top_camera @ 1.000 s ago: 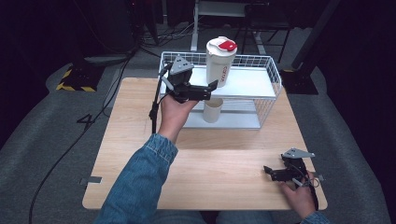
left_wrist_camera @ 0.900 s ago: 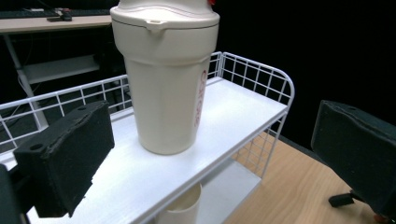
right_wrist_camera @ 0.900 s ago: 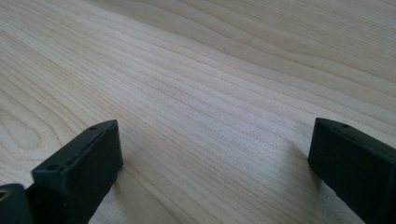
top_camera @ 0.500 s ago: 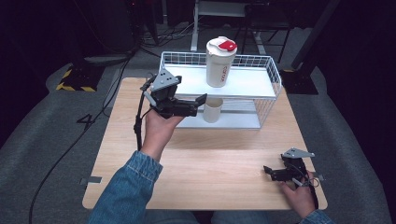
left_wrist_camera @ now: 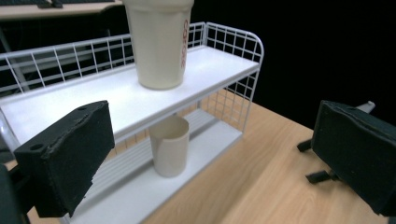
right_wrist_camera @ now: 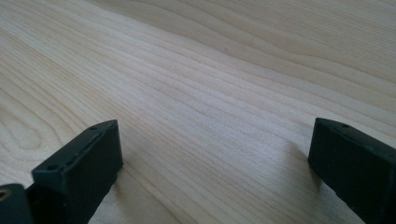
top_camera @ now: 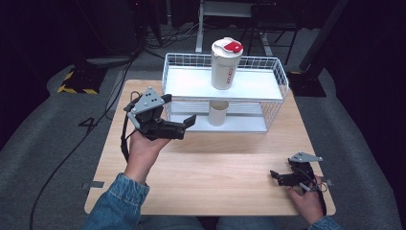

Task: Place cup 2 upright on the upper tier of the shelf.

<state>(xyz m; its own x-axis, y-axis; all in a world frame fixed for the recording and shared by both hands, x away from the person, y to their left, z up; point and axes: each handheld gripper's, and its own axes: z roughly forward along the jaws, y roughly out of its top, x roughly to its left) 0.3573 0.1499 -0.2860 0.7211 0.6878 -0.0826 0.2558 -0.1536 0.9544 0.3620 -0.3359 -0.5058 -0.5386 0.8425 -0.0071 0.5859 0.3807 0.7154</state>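
A: Cream plastic, smooth, tapered — the tall tumbler with a white lid and red flip cap (top_camera: 226,63) stands upright on the top tier of the white wire two-tier shelf (top_camera: 273,72); your left gripper (top_camera: 179,112) hangs in front of the shelf's left end, jaws wide apart, nothing between them, well clear of the tumbler.

B: And the small one?

A: Short cream open-topped cup (left_wrist_camera: 169,152), matte, round, upright on the lower tier right under the tumbler; I'd judge you're between steps, tumbler placed, left hand free.

B: Right side?

A: Your right gripper (top_camera: 286,177) rests on the pale wood-grain tabletop (right_wrist_camera: 224,79) near the front right corner; jaws spread, empty.

B: Next?

A: My guess, the cup; you'd need to come in low and level under the top tier, jaws straddling its rim, wire edge close on both sides; thin wall, so squeeze lightly.
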